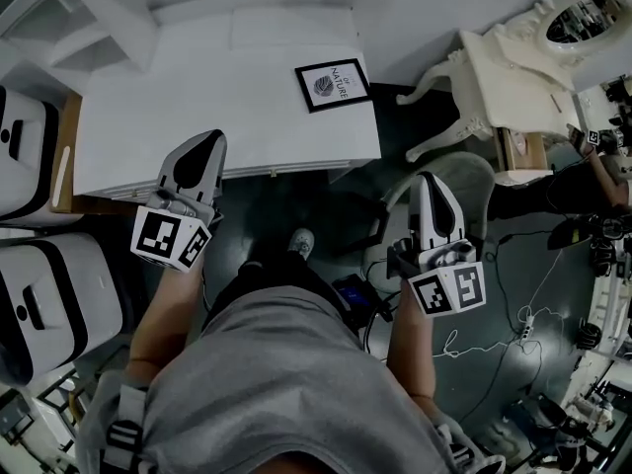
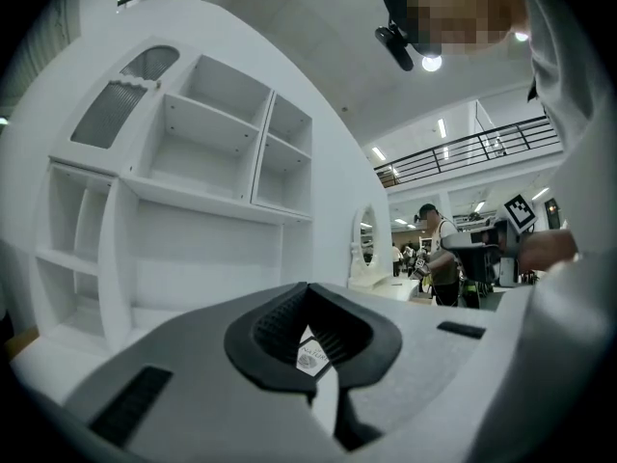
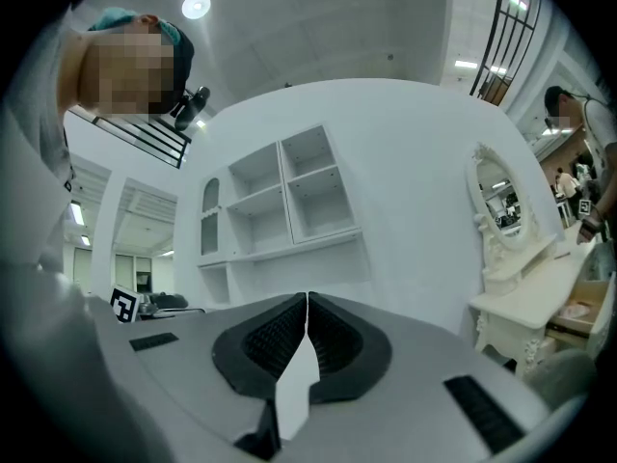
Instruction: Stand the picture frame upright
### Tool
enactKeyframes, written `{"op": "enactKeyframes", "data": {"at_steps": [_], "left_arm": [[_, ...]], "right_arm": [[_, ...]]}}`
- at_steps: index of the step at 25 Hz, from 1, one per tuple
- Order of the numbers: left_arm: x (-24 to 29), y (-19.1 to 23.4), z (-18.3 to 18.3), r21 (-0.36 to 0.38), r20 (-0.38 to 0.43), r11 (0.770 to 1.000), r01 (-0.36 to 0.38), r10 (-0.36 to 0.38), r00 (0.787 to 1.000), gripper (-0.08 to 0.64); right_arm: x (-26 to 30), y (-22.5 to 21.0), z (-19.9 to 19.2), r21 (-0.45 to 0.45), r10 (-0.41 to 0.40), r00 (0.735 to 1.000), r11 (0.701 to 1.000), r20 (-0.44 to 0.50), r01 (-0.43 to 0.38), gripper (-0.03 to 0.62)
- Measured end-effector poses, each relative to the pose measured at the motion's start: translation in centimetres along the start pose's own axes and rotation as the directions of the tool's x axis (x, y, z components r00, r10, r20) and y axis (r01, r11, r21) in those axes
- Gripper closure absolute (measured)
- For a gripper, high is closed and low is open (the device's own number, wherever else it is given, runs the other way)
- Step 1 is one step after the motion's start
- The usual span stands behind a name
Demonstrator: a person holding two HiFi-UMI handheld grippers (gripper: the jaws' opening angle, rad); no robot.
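Frame first: the picture frame [image 1: 334,85] lies flat and face up on the white desk [image 1: 197,117], close against the desk's right edge, its dark border turned slightly askew to that edge. We can read a leaf emblem and the word NATURE on its print.

We hold the left gripper [image 1: 209,142] level, its tip showing over the desk's front edge, well apart from the frame. In the left gripper view its jaws [image 2: 308,292] are clenched together with nothing between them. Through the hollow below the meeting tips a small piece of the picture frame [image 2: 310,358] shows far ahead.

The right gripper [image 1: 427,180] hangs off the desk, out beyond its front right corner and over the dark floor. Its jaws [image 3: 307,302] are likewise pressed tip to tip and empty.

To the right of the desk stands an ornate cream vanity table [image 1: 513,72] with an oval mirror. White shelves [image 2: 217,152] rise at the desk's back edge.
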State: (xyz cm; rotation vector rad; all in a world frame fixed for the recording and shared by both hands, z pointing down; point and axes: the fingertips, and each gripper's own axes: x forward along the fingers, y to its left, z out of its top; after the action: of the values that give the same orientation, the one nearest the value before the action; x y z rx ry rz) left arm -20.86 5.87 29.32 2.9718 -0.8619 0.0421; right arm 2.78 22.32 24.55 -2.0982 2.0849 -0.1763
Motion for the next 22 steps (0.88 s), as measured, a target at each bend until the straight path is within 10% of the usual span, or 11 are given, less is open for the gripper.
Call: {"op": "enactKeyframes", "data": {"at_steps": [22], "left_arm": [[6.8, 0.4, -1.7, -0.01, -0.043, 0.992, -0.125, 0.124, 0.991, 0.554]], "right_arm": [[6.5, -7.6, -0.8, 0.082, 0.105, 0.993, 0.992, -0.052, -0.101, 0.563]]}}
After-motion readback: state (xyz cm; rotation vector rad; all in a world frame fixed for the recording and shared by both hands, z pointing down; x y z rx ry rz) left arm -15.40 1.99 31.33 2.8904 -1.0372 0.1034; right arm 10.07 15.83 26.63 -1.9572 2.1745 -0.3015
